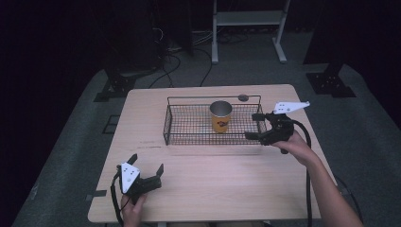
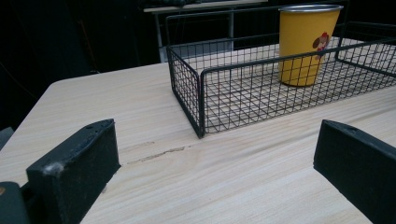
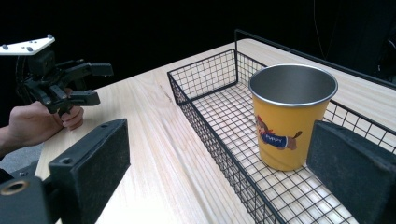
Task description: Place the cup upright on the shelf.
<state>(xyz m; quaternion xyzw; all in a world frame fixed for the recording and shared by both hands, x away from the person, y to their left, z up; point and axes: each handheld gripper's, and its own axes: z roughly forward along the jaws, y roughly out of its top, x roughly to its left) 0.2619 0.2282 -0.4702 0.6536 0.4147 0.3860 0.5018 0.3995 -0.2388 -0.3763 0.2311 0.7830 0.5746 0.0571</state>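
A yellow metal cup (image 1: 221,117) (image 2: 306,43) (image 3: 289,116) with a cartoon dog print stands upright inside a black wire basket (image 1: 189,137) (image 2: 196,88) (image 3: 210,135) on the wooden table. My right gripper (image 1: 254,126) (image 3: 219,177) hovers open at the basket's right end, jaws pointing toward the cup, apart from it. My left gripper (image 1: 145,163) (image 2: 215,172) is open low over the table near the front left, empty. It also shows far off in the right gripper view (image 3: 98,84).
The light wooden table (image 1: 213,189) has bare surface in front of the basket. A small dark disc (image 1: 243,98) lies behind the basket. Beyond the table are cables, dark stands and a white frame (image 1: 248,28) on the floor.
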